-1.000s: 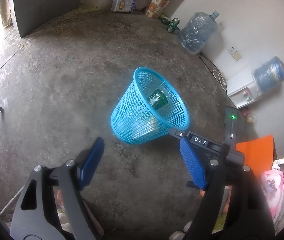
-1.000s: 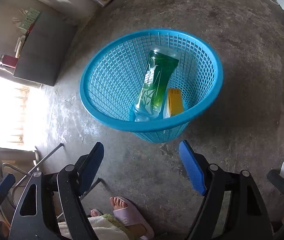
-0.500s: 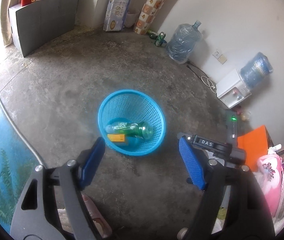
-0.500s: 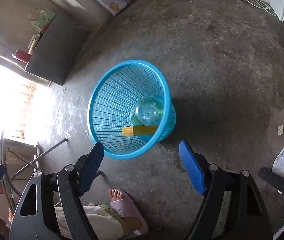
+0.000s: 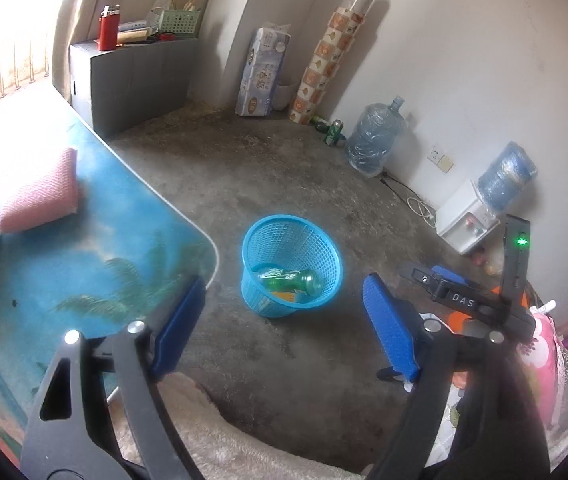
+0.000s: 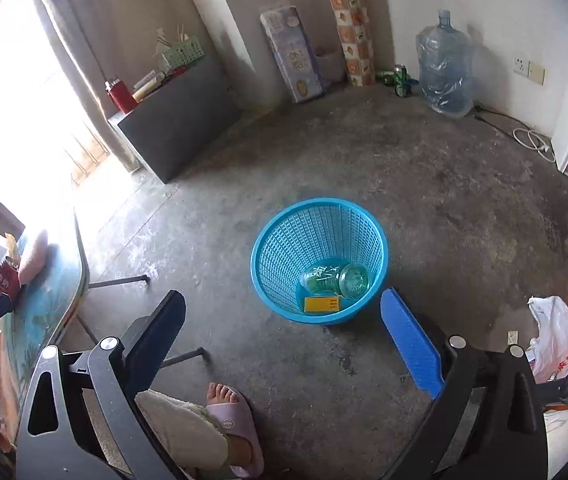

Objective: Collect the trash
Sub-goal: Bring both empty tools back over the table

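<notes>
A blue mesh basket (image 5: pixel 267 304) (image 6: pixel 284 248) stands upright on the concrete floor. Inside it lie a green plastic bottle (image 5: pixel 290 278) (image 6: pixel 336 280) and a flat yellow packet (image 5: pixel 284 296) (image 6: pixel 322 304). My left gripper (image 5: pixel 284 280) hangs well above and short of the basket, its jaws opening with nothing between them. My right gripper (image 6: pixel 284 294) is likewise raised and back from the basket, its jaws opening wide and empty. The right gripper (image 5: pixel 444 276) also shows at the right edge of the left wrist view.
A table with a palm print (image 5: pixel 83 248) carries a pink pad (image 5: pixel 39 196). A person's foot in a slipper (image 6: pixel 231 412) is below the grippers. A white plastic bag (image 6: pixel 556 340), a water dispenser (image 5: pixel 464 224), a water jug (image 5: pixel 372 140) and a grey cabinet (image 5: pixel 135 84) line the room.
Both grippers have risen and pulled back, so the basket looks smaller and farther. The bottle went from leaning upright to lying on the basket's bottom. The right jaws have widened.
</notes>
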The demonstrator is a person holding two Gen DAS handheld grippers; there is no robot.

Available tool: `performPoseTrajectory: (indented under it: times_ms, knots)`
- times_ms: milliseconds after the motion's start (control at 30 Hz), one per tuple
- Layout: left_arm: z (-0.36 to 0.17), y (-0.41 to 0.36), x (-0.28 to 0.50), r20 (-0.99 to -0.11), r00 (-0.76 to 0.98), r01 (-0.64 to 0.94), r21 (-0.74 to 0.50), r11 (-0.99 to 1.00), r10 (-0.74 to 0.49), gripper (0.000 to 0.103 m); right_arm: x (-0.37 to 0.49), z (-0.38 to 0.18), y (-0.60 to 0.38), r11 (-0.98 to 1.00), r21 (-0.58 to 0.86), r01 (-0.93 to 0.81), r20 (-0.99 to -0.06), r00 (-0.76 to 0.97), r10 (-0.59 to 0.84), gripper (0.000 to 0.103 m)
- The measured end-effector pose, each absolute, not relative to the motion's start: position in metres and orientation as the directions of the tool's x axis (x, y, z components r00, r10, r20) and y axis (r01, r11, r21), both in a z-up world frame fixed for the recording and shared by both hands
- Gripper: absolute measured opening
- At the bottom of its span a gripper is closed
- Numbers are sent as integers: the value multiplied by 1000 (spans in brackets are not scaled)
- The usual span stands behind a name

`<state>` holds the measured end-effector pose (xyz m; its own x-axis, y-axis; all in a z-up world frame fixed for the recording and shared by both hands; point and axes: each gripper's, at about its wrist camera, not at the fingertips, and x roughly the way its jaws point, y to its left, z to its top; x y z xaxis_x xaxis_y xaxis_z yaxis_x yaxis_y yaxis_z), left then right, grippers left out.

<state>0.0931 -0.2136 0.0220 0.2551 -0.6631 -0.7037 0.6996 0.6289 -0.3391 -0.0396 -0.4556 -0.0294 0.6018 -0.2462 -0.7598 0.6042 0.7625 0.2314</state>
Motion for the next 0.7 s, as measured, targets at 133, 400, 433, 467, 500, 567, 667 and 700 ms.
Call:
performPoseTrajectory:
  times_ms: [133, 400, 433, 467, 500, 567, 667, 700]
  knots:
    - [30, -174, 93, -710, 311, 660, -317, 681, -632, 82, -23, 7, -415, 827, 130, 547, -709, 634, -308, 96]
    - [28, -90, 93, -714, 444, 557, -253, 791, -541, 87, 25, 37, -338, 888, -69, 454, -711, 602, -364, 96]
    - [28, -79, 94, -711, 464, 533, -252, 808, -528, 87, 29, 41, -328, 898, -88, 431, -699, 616, -364, 96]
    - [27, -67, 96, -708, 482, 509, -254, 822, -517, 87, 33, 46, -319, 904, -105, 414, -686, 628, -367, 96]
    - [26, -57, 97, -703, 497, 488, -258, 834, -509, 88, 37, 51, -310, 908, -119, 402, -671, 641, -372, 96]
    - [25, -41, 101, -706, 514, 443, -268, 856, -487, 90, 45, 61, -295, 914, -131, 384, -642, 670, -374, 96]
    - [23, -18, 112, -708, 511, 399, -307, 864, -488, 90, 59, 75, -272, 936, -112, 334, -621, 712, -328, 96]
    - [24, -12, 114, -707, 514, 391, -311, 866, -486, 92, 65, 78, -266, 946, -97, 309, -615, 729, -301, 96]
